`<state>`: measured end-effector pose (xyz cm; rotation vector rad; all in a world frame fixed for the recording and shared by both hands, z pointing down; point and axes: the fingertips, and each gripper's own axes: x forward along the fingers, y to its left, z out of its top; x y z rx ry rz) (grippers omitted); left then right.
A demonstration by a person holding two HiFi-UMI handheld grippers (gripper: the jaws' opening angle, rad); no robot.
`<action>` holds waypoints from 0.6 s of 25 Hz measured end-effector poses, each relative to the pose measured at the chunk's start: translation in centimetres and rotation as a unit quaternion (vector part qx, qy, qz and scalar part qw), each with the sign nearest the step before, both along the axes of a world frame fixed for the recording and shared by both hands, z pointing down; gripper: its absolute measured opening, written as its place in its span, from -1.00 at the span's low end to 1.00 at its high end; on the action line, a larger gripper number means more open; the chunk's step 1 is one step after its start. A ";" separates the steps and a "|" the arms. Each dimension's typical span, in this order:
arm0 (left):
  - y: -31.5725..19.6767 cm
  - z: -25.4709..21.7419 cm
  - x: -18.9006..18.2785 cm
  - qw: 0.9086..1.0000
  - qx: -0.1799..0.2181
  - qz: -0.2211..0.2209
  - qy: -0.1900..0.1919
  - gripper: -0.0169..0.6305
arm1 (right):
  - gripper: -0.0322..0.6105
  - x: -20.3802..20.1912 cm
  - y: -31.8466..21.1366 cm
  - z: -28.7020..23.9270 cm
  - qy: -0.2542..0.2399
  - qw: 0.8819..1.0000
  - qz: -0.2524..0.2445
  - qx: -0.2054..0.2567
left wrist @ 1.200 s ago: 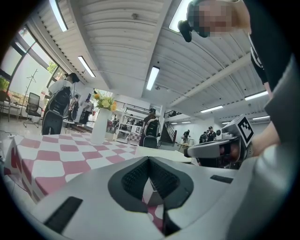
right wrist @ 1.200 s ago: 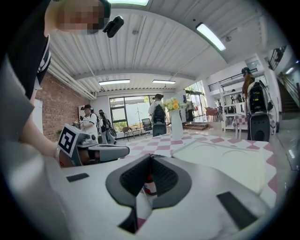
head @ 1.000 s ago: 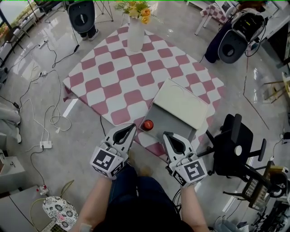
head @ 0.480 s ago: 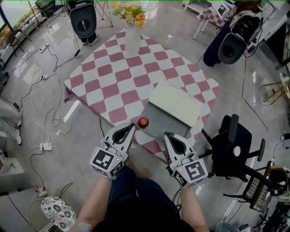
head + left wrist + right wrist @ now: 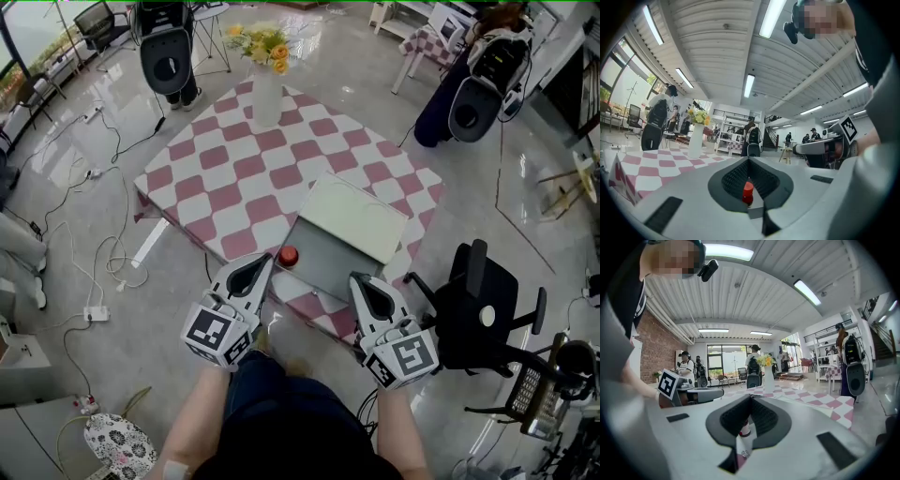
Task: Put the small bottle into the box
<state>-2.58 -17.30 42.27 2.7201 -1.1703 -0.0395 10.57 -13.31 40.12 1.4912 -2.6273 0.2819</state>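
Note:
A small bottle point(image 5: 288, 255) with a red cap stands upright on the checked table point(image 5: 234, 178), at the near left corner of the open grey box point(image 5: 323, 262). The box's pale lid point(image 5: 352, 217) is tipped back behind it. My left gripper point(image 5: 264, 260) hovers just short of the bottle, with its jaws together and nothing in them. My right gripper point(image 5: 357, 280) hangs before the box's near edge, also shut and empty. Past the closed tips of the left gripper point(image 5: 749, 160), the left gripper view shows the red cap point(image 5: 748, 192). Beyond the right gripper point(image 5: 751, 397), the bottle point(image 5: 745, 427) shows too.
A white vase of yellow flowers point(image 5: 265, 89) stands at the table's far corner. A black office chair point(image 5: 478, 309) sits close on the right of the table. Cables and a power strip point(image 5: 96, 313) lie on the floor to the left. People stand in the background.
Both grippers have lifted a little, and the right one has slid slightly rightward. The bottle and box stay where they were on the table; the view has shifted.

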 end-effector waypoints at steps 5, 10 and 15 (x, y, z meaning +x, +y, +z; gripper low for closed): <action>0.0 -1.4 0.6 1.000 0.012 0.000 0.001 -0.94 | -0.89 0.8 0.3 -1.3 -0.003 1.000 0.004 0.010; -0.1 -2.8 1.0 1.000 0.021 -0.001 0.004 -0.94 | -0.89 1.2 0.4 -2.8 -0.006 1.000 0.005 0.023; -0.3 -3.6 1.2 1.000 0.027 0.000 0.004 -0.94 | -0.89 1.6 0.4 -3.9 -0.008 0.999 0.006 0.030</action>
